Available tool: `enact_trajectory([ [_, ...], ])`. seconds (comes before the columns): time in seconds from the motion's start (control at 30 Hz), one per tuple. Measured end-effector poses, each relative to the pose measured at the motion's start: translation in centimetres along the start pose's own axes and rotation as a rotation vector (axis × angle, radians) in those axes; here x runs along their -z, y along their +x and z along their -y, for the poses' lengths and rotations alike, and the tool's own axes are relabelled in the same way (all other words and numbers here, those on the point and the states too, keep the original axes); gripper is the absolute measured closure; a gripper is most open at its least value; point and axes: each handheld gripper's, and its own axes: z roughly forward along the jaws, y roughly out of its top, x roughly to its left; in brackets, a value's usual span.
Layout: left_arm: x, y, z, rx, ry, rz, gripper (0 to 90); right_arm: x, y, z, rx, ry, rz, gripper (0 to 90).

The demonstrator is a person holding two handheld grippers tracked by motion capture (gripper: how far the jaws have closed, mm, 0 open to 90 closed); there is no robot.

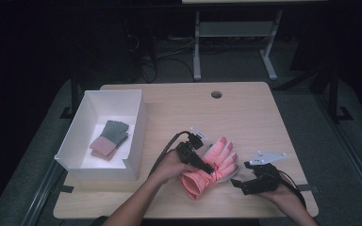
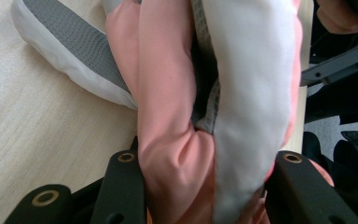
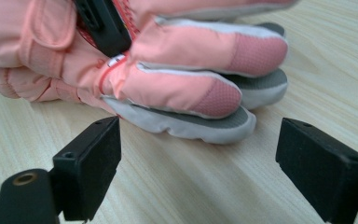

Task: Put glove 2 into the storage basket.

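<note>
The left gripper (image 1: 206, 168) clamps the pink gloves (image 1: 215, 165) on the desk (image 1: 245, 113); the right gripper (image 3: 198, 158), jaws wide and empty, likely lets the left carry them next to the white box (image 1: 136, 136).

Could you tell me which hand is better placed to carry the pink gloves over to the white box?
The left, most likely. Its tongs already squeeze the padded pink fabric gloves, and the open white box stands on that side. The right tongs are open, empty, just short of the gloves' fingertips.
</note>
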Motion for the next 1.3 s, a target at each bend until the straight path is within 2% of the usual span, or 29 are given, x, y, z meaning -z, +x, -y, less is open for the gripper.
enact_trajectory([
  [0.07, 0.4, -0.2, 0.0, 0.000, -0.008, 0.001, 60.8, 0.1, -0.2, 0.2, -0.014, 0.015, 0.013, 13.7],
  [0.13, 0.9, -0.2, 0.1, -0.019, 0.000, -0.007, 60.7, 0.2, -0.4, 0.6, -0.025, 0.006, 0.028, 13.7],
  [0.2, 1.4, -0.4, 0.2, -0.011, -0.006, -0.012, 60.6, 0.4, -0.5, 1.1, -0.044, 0.003, 0.039, 13.7],
  [0.23, 1.7, -0.4, 0.3, -0.017, -0.003, -0.020, 60.6, 0.6, -0.7, 1.4, -0.038, 0.000, 0.042, 13.7],
  [0.33, 2.6, -0.7, 0.2, -0.013, -0.029, -0.030, 60.5, 0.9, -1.0, 2.1, -0.037, 0.006, 0.072, 13.8],
  [0.47, 4.5, -1.2, -0.1, 0.012, -0.080, -0.040, 60.4, 1.0, -1.5, 2.1, -0.035, -0.011, 0.075, 13.7],
  [0.77, 9.0, -2.4, -0.9, 0.030, -0.128, -0.091, 60.1, 0.6, -1.3, 2.1, -0.021, -0.015, 0.071, 13.7],
  [0.93, 12.0, -3.0, -1.1, 0.016, -0.152, -0.138, 60.1, 0.7, -1.4, 2.0, -0.016, -0.023, 0.073, 13.7],
  [1.13, 15.5, -3.8, -1.3, 0.013, -0.191, -0.183, 60.0, 0.2, -1.3, 1.5, -0.016, -0.016, 0.054, 13.7],
  [1.3, 18.4, -3.9, -1.1, 0.025, -0.216, -0.218, 59.9, -0.1, -1.3, 1.2, 0.001, -0.013, 0.043, 13.7],
])
